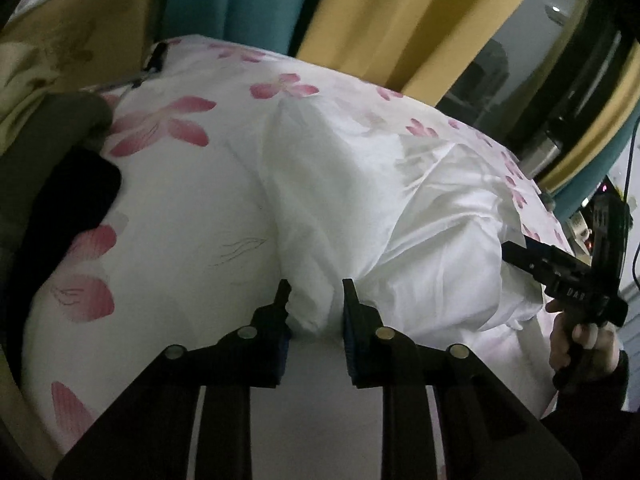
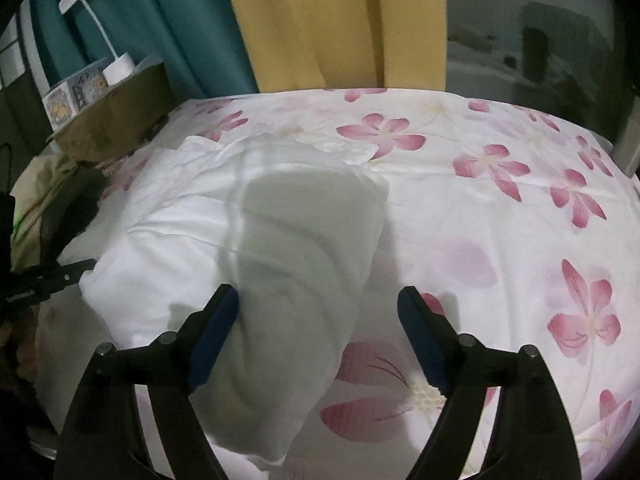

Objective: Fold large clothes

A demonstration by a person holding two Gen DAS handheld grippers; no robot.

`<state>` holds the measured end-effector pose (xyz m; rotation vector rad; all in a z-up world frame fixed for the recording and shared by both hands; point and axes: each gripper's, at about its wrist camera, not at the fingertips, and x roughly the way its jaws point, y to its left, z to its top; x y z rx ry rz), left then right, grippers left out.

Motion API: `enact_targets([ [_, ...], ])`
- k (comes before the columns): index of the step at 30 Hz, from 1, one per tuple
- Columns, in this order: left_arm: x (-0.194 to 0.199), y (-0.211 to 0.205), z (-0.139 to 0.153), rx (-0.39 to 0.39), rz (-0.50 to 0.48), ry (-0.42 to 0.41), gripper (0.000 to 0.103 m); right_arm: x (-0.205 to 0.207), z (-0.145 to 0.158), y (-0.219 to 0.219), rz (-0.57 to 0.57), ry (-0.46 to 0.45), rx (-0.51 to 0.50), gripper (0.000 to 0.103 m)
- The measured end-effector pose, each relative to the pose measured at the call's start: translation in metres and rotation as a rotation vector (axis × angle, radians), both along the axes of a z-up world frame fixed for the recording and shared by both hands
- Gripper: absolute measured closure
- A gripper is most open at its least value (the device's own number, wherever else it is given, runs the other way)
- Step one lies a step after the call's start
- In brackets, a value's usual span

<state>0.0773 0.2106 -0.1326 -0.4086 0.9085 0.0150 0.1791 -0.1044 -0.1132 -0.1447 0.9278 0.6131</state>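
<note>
A: Where is the white garment (image 1: 400,216) lying for you?

B: It lies bunched on the bed, on the flowered bedsheet (image 1: 180,208), white with pink blossoms. From your left wrist view it spreads from the middle of the bed toward the right; from your right wrist view it fills the left half, with a rumpled fold running down toward you.

A: What are my left tongs (image 1: 316,300) doing?

B: They have a puckered bit of the white cloth between their fingers. The fingers stand fairly near each other, and the cloth bulges up between them, touching both inner faces as far as the view shows. So you are pinching the garment at its near edge.

A: And my right tongs (image 2: 318,304)?

B: They are spread wide. The left finger (image 2: 216,332) lies against the shaded fold of the garment (image 2: 288,280); the right finger (image 2: 420,332) is over the bare flowered sheet (image 2: 500,208), apart from the cloth. Nothing is pressed between them.

A: Can you see my other hand?

B: Yes, in the left wrist view your right hand (image 1: 580,344) holds its tool at the right edge, beside the garment. Behind the bed hang teal and yellow curtains (image 2: 320,20), and a cardboard box (image 2: 116,116) stands at the far left corner with a white lamp (image 2: 108,40) on it.
</note>
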Motion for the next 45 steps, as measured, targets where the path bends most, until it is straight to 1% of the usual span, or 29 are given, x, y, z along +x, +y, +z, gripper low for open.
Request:
enact_targets([
  [2,0.002,0.001,0.007,0.031,0.015,-0.002,0.069,0.0,0.0,0.0,0.002,0.004,0.003,0.02],
  [6,0.006,0.004,0.029,0.075,0.03,-0.057,0.065,0.0,0.004,-0.004,-0.007,0.004,0.017,0.02],
  [8,0.014,0.006,0.035,0.093,0.026,-0.078,0.059,0.0,0.007,-0.007,-0.014,0.01,0.028,0.02],
  [11,0.036,0.004,0.038,0.124,-0.003,-0.081,0.059,-0.001,0.012,-0.009,-0.023,0.01,0.031,0.02],
  [13,0.051,-0.004,0.036,0.17,-0.038,-0.069,0.059,-0.002,0.017,-0.009,-0.027,0.002,0.026,0.02],
  [15,0.065,-0.013,0.03,0.199,-0.081,-0.052,0.059,-0.002,0.02,-0.01,-0.032,-0.006,0.021,0.02],
  [19,0.084,-0.024,0.02,0.197,-0.126,-0.043,0.059,-0.001,0.026,-0.013,-0.051,-0.016,0.013,0.02],
  [21,0.093,-0.026,0.01,0.217,-0.122,-0.01,0.059,0.0,0.028,-0.015,-0.061,-0.023,0.006,0.02],
  [23,0.097,-0.021,-0.001,0.217,-0.105,0.019,0.059,0.001,0.026,-0.017,-0.072,-0.028,-0.01,0.02],
  [24,0.096,-0.019,-0.002,0.23,-0.101,0.003,0.059,0.002,0.025,-0.017,-0.075,-0.027,-0.016,0.02],
  [26,0.095,-0.015,-0.004,0.252,-0.088,0.013,0.059,0.005,0.02,-0.019,-0.082,-0.02,-0.022,0.02],
  [28,0.091,-0.009,-0.004,0.239,-0.083,0.007,0.059,0.007,0.014,-0.02,-0.084,-0.009,-0.015,0.02],
  [31,0.086,-0.004,-0.003,0.258,-0.066,0.013,0.059,0.007,0.01,-0.019,-0.08,-0.011,-0.017,0.02],
  [33,0.081,0.0,-0.002,0.243,-0.054,0.015,0.059,0.007,0.009,-0.019,-0.077,-0.015,-0.018,0.02],
  [34,0.078,0.004,-0.002,0.246,-0.026,0.037,0.059,0.007,0.008,-0.019,-0.078,-0.015,-0.019,0.02],
  [35,0.075,0.007,-0.002,0.23,-0.015,0.036,0.059,0.007,0.009,-0.019,-0.08,-0.016,-0.02,0.02],
  [38,0.06,0.024,-0.001,0.132,0.021,0.011,0.059,0.005,0.013,-0.021,-0.087,-0.022,-0.018,0.02],
  [42,0.048,0.041,-0.002,0.044,0.059,-0.013,0.058,0.001,0.022,-0.029,-0.086,-0.033,-0.003,0.02],
  [44,0.047,0.048,-0.003,-0.017,0.06,-0.021,0.048,0.0,0.029,-0.032,-0.09,-0.04,0.009,0.02],
  [45,0.048,0.05,-0.004,-0.044,0.053,-0.024,0.045,0.001,0.032,-0.035,-0.091,-0.043,0.021,0.02],
])
